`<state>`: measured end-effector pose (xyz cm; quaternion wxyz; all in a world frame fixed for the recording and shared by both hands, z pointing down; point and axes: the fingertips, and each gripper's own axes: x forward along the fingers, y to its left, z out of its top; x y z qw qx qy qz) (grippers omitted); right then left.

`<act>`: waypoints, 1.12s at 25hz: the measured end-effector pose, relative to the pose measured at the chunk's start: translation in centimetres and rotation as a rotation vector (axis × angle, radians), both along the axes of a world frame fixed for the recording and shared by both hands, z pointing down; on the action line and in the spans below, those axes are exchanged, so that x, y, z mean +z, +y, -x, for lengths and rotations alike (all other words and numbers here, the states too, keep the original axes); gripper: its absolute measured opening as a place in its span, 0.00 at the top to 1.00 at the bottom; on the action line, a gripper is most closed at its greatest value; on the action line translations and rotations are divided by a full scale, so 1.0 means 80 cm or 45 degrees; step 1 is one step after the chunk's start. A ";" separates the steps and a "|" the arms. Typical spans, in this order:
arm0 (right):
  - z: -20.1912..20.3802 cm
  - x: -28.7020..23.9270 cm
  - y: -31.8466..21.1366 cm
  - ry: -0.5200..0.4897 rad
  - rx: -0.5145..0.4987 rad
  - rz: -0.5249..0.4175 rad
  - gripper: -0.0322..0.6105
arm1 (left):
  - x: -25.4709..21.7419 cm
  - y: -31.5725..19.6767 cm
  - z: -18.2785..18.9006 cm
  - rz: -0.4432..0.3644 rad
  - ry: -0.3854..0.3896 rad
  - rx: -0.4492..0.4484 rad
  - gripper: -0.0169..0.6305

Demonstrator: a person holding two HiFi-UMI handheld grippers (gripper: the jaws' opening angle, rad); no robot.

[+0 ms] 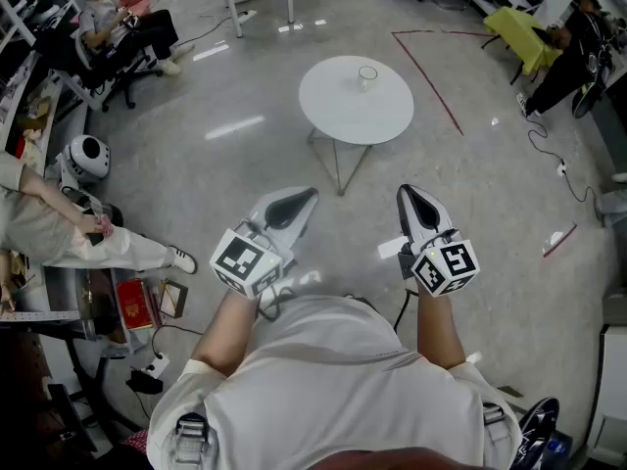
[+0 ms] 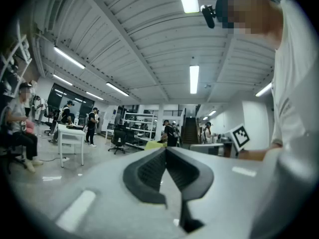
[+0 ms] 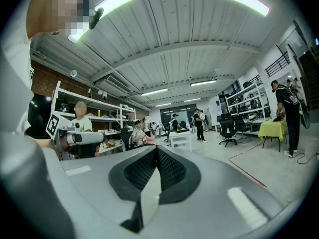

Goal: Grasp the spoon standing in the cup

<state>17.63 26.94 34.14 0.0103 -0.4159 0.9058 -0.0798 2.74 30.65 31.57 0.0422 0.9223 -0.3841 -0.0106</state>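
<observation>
A clear cup (image 1: 367, 76) with a thin spoon standing in it sits on the round white table (image 1: 338, 111), far ahead of me in the head view. My left gripper (image 1: 306, 198) is held close to my body, well short of the table, jaws shut with nothing between them. My right gripper (image 1: 407, 193) is beside it, also shut and empty. Both gripper views look level across the room: the left gripper (image 2: 166, 149) and right gripper (image 3: 156, 148) show their tips touching, and neither view shows the cup or the table.
Grey floor lies between me and the table. A seated person (image 1: 59, 228) and a shelf are at my left, another seated person (image 1: 113, 23) at far left. A red floor line (image 1: 431, 76) runs right of the table. A yellow-covered table (image 1: 524, 32) stands far right.
</observation>
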 end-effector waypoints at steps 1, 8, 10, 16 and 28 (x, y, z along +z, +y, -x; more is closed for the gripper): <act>0.001 0.000 0.001 0.002 -0.002 -0.003 0.94 | 0.000 0.001 0.001 0.000 0.001 0.001 0.97; 0.004 -0.001 0.008 -0.007 -0.008 -0.020 0.94 | -0.004 0.009 0.004 -0.002 0.017 0.007 0.97; 0.008 -0.002 0.011 -0.003 -0.004 -0.012 0.94 | -0.003 0.012 0.009 -0.004 0.017 0.006 0.97; 0.022 -0.005 0.017 -0.019 -0.004 -0.017 0.94 | -0.002 0.020 0.024 -0.001 0.018 0.004 0.97; 0.098 -0.008 0.032 -0.080 -0.004 -0.008 0.94 | 0.006 0.031 0.095 0.009 0.017 0.053 0.97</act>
